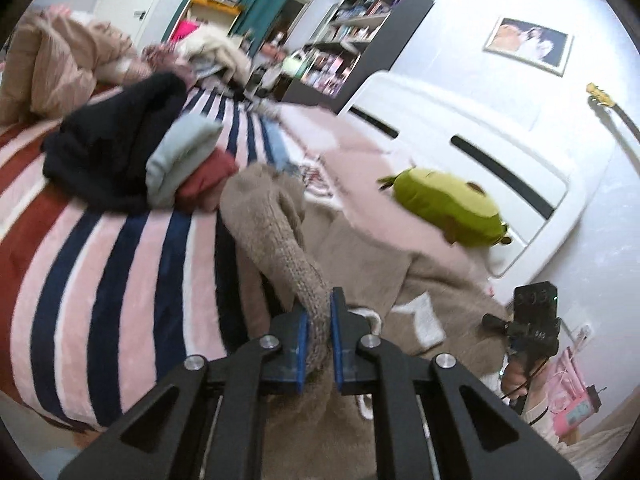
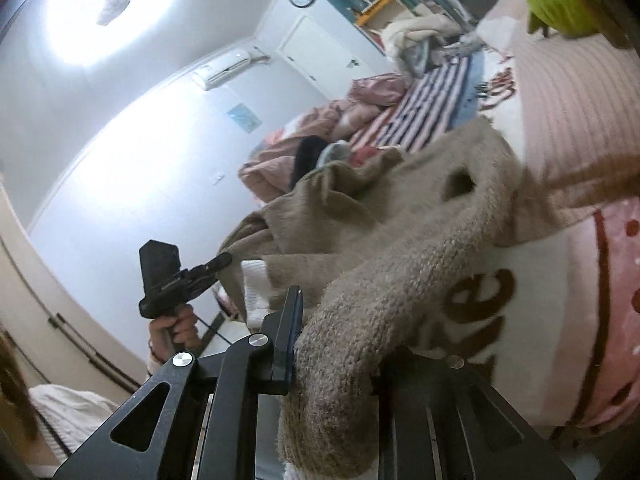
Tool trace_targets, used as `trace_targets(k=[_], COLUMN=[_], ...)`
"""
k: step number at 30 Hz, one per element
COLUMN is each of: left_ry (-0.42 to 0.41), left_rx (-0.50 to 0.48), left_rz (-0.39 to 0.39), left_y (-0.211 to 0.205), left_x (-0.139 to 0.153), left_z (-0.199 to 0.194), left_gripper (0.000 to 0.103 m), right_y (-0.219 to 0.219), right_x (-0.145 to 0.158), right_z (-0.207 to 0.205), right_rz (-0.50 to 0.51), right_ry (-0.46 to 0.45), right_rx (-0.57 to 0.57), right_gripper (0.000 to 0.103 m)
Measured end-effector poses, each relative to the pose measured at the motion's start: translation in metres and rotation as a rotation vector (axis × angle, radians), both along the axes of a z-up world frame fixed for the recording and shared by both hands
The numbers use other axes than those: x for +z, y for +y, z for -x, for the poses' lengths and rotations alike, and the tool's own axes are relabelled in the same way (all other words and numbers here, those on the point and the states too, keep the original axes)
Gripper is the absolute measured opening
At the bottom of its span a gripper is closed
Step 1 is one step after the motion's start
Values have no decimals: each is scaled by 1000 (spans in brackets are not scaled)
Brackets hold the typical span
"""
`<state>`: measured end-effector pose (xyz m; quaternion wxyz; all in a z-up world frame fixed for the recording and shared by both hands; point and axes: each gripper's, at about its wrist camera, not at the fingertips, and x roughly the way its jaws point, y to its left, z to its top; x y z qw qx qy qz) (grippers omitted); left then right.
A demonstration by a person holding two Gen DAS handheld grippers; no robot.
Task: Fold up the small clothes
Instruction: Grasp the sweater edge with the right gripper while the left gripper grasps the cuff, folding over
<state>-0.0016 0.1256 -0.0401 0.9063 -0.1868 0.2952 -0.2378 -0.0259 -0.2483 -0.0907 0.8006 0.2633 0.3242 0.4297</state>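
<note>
A beige knitted garment [image 1: 276, 224] hangs over the bed edge. My left gripper [image 1: 319, 320] is shut on a bunched strip of it, the knit pinched between the blue pads. My right gripper [image 2: 336, 336] is shut on another knitted part of the same beige garment [image 2: 400, 288], which drapes over and hides the right finger. The right gripper also shows in the left wrist view [image 1: 536, 320], low at the right; the left gripper shows in the right wrist view [image 2: 180, 276] holding the garment's far end. Folded clothes, dark navy [image 1: 116, 140], light blue [image 1: 180, 156] and red [image 1: 208, 180], lie stacked on the striped blanket.
A striped pink, navy and red blanket [image 1: 120, 264] covers the bed. A green avocado plush [image 1: 448, 208] lies by the white headboard [image 1: 480, 136]. A pink quilt heap [image 1: 60, 64] and bookshelf [image 1: 352, 36] stand further back. A pink cushion with lettering [image 2: 560, 300] is beside my right gripper.
</note>
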Motion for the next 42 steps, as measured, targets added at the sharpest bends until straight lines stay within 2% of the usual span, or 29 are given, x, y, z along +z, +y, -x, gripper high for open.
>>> trace_targets(k=[2, 5, 8, 13, 16, 20, 24, 27, 31, 34, 36, 37, 38, 39, 40, 41, 42], left_ry=[-22, -5, -9, -86, -87, -23, 77, 178, 296, 334, 334, 331, 320, 297, 252, 198, 178], left_rx=[1, 15, 3, -21, 39, 98, 137, 142, 108, 75, 81, 82, 72, 55, 48, 45, 39], left_rz=[-18, -40, -3, -19, -70, -141, -211, -281, -312, -300, -299, -296, -300, -327, -367, -403, -425], left_y=[2, 6, 11, 16, 23, 34, 45, 50, 53, 54, 58, 60, 62, 61, 61, 62, 61], left_x=[8, 5, 6, 33, 45, 32, 3, -33, -79, -95, -86, -77, -68, -56, -42, -28, -20], left_z=[4, 3, 10, 30, 14, -45, -130, -193, -235, -241, -231, -224, -214, -200, -184, -168, -157], left_gripper=[6, 6, 6, 6, 6, 6, 6, 7, 12, 15, 21, 29, 51, 69, 90, 92, 92], right_y=[4, 14, 19, 31, 32, 30, 36, 43, 48, 46, 44, 45, 44, 46, 46, 47, 48], right_x=[9, 21, 32, 67, 86, 89, 70, 36, -16, -37, -36, -32, -23, -16, -7, 1, 10], right_z=[6, 9, 12, 25, 7, -46, -126, -186, -236, -249, -251, -248, -241, -233, -223, -212, -198], right_rz=[6, 34, 17, 38, 59, 130, 271, 393, 533, 534, 541, 557, 577, 603, 636, 672, 709], right_ry=[-16, -36, -51, -119, -123, -90, 2, 102, 205, 258, 269, 265, 255, 239, 213, 182, 149], right_rx=[2, -15, 3, 15, -43, -129, -232, -293, -305, -282, -242, -207, -177, -151, -131, -120, -116], right_gripper=[12, 12, 11, 11, 11, 11, 11, 11, 12, 18, 27, 37, 50, 58, 72, 78, 78])
